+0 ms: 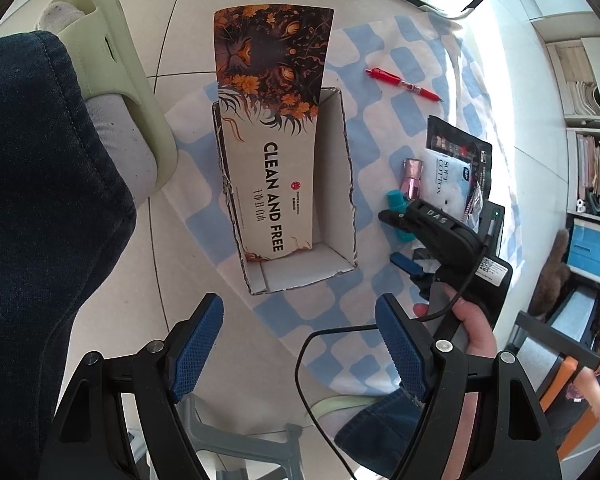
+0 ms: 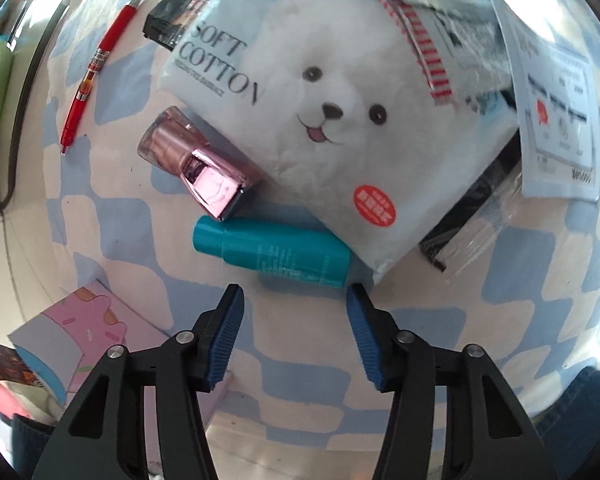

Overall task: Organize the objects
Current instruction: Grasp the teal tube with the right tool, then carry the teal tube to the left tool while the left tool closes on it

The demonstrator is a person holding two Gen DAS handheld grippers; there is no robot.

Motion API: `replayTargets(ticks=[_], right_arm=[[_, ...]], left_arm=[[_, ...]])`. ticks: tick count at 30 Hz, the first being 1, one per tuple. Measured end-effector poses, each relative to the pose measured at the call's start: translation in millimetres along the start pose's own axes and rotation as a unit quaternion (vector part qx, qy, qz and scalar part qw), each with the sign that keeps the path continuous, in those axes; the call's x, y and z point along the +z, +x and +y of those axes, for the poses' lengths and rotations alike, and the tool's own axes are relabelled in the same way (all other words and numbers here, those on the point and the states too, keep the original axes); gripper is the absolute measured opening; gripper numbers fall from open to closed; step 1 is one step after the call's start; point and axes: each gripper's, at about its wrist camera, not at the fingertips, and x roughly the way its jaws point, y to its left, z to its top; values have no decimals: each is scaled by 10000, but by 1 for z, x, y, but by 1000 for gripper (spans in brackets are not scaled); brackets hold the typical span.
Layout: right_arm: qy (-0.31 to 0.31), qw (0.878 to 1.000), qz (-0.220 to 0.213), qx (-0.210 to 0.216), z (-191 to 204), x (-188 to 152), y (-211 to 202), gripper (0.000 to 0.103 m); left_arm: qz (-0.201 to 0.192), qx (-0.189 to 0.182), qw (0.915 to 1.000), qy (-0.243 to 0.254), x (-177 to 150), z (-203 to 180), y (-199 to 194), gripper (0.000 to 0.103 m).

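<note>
Teal bottle (image 2: 274, 250) lies just beyond open right jaws.

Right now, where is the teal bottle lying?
In the right wrist view the teal bottle lies on its side on the checked cloth, just ahead of the open right gripper, beside the pink bottle and against the cotton pack.

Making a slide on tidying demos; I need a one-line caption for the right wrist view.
Open right hand-held gripper poised above a teal bottle beside a cotton-pad pack.
</note>
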Motion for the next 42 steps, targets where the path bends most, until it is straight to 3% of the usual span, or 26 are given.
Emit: replayTargets(ticks=[1,3,5,12,14,19,24,28,32,35,36,37,38,39,40,42], right_arm=[[266,9993,60,245,-9,-1,-1,83],[837,9952,-74,502,-26,-4,-9,91],[1188,9915,-209,490,-34,-5,-15,96],[1363,9903,-234,151,-21,-1,-12,96],[1501,9879,-303,260,-20,-1,-11,96],[1768,9832,-403,229,-30,-7,-12,75],[1234,9914,-330,289,-40,-22,-17,75],[949,9916,-341,807,-66,-50,-26,75],[-510,9908,-346,1205,-72,-90,-52,75],[-1827,9747,-591,1145,-60,-132,-83,75],[-2081,9686,-587,1227,-48,-116,-99,75],[-2303,9604,-588,1453,-12,-121,-104,75],[-2514,9493,-636,1774,-8,-133,-117,75],[-2687,9390,-702,2026,6,-143,-104,75],[-2826,9317,-782,2145,9,-162,-115,75],[-3012,9206,-927,2305,33,-167,-129,75]], left_arm=[[27,-25,10000,-26,-1,1,1,78],[108,-45,9999,-66,-1,2,5,78],[139,-63,9998,-111,1,2,6,78],[165,-135,9995,-227,7,1,9,78],[212,-135,9994,-233,8,0,12,77],[332,-171,9988,-308,10,0,18,77],[244,-204,9991,-276,14,-2,16,78],[264,-246,9988,-324,12,1,17,78],[505,-685,9959,-295,14,2,21,78],[770,-1127,9906,-3,17,-6,23,78],[857,-1281,9880,88,16,-10,23,78],[919,-1435,9852,165,15,-14,22,78],[960,-1564,9827,244,13,-17,21,78],[984,-1656,9807,344,11,-20,19,78],[998,-1711,9790,470,10,-24,17,78],[1028,-1720,9767,771,5,-31,13,78]])
